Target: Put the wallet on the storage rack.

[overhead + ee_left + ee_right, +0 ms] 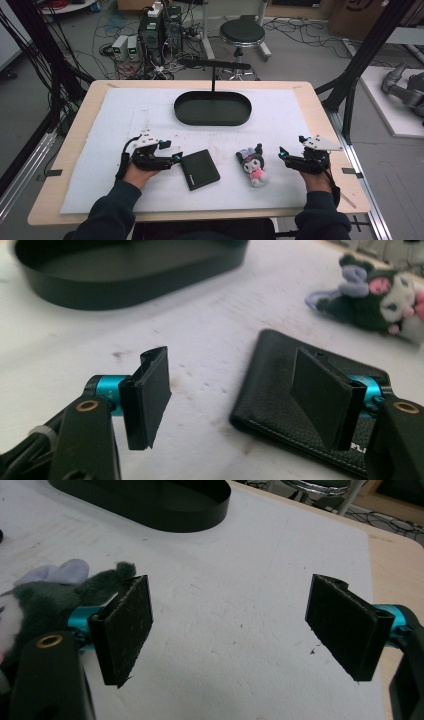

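**Wallet at left jaws, plush by right**

High view: left gripper (176, 158) tips at the wallet (200, 169) edge; plush (253, 163) lies between wallet and right gripper (282, 153); tray (212, 108) well beyond.

Left gripper view: jaws apart, one over the wallet (280, 390); white lettering there, too cut off to read.

Right gripper view: jaws wide apart, plush (45, 597) beside one jaw, outside the gap.

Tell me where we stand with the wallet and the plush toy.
Nothing is moved yet: the black tray holds nothing. The left gripper is open at the wallet, one jaw over its edge. The right gripper is open beside the plush toy. Gripping either remains.
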The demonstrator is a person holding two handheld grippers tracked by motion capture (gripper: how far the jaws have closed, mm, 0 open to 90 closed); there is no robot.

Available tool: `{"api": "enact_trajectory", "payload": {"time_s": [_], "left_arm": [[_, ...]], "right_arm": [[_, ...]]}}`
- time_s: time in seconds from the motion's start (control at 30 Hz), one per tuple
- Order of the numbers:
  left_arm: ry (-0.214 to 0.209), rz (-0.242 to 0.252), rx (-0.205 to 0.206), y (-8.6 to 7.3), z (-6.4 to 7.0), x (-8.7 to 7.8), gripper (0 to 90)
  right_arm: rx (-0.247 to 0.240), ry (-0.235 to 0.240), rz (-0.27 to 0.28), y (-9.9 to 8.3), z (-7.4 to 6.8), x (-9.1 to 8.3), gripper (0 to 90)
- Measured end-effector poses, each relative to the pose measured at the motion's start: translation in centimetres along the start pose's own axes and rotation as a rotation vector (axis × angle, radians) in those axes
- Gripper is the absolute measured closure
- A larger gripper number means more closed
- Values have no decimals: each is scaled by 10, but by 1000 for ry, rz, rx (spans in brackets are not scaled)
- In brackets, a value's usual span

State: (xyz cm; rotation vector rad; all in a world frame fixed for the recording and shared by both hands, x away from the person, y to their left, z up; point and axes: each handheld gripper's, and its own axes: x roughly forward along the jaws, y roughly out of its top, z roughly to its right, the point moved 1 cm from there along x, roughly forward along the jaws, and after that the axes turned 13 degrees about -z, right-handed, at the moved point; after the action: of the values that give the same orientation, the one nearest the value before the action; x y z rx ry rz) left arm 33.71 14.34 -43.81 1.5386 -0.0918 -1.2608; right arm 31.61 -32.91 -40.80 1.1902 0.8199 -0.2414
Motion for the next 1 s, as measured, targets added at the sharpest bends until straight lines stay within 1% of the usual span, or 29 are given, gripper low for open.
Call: {"api": "enact_trajectory", "payload": {"time_s": [0.03,0.07,0.13,0.2,0.23,0.27,0.33,0.4,0.43,0.47,0.5,0.53,0.57,0.6,0.63,0.67,0.73,0.8,0.87,0.93,1.0], "left_arm": [[-20,-24,3,0,1,6,364],[-28,-40,5,0,2,9,409],[-50,-78,-7,0,2,18,413],[-70,-107,-7,0,3,25,413],[-69,-132,-3,1,3,27,403],[-69,-145,-10,2,2,28,403],[-72,-184,-32,3,1,32,346],[-69,-201,3,5,1,33,347],[-78,-209,7,6,1,33,359],[-89,-214,9,7,0,33,392],[-136,-212,7,7,0,33,475],[-131,-215,10,7,0,33,572],[-129,-210,10,8,0,32,572],[-125,-202,2,8,-1,30,633],[-143,-194,-18,8,-3,28,719],[-155,-186,-34,8,-4,25,767],[-164,-166,-47,10,-3,21,815],[-180,-123,-51,14,-2,16,821],[-175,-69,-51,21,-1,6,827],[-148,-19,-41,30,0,-4,829],[-111,21,-17,40,1,-15,830]], "right_arm": [[-2,3,-4,0,-1,0,194],[-2,4,-8,1,-2,1,194],[-3,5,-8,2,-3,1,194],[-5,7,-7,4,-5,2,194],[-7,9,-9,4,-6,3,194],[-7,9,-9,4,-6,3,194],[-8,12,-12,4,-6,4,194],[-8,12,-14,4,-6,5,194],[-5,12,-16,4,-6,5,194],[-8,12,-15,4,-6,5,194],[-6,11,-17,4,-5,5,194],[-4,12,-16,3,-5,5,194],[-4,12,-16,3,-5,5,194],[-6,10,-16,3,-5,5,194],[-3,8,-16,3,-5,4,194],[-1,7,-16,3,-4,4,194],[8,4,-18,1,-4,3,194],[8,1,-17,1,-3,3,194],[12,0,-17,0,-3,2,194],[14,-5,-16,-1,-2,0,194],[19,-9,-14,-2,-1,-1,194]]}}
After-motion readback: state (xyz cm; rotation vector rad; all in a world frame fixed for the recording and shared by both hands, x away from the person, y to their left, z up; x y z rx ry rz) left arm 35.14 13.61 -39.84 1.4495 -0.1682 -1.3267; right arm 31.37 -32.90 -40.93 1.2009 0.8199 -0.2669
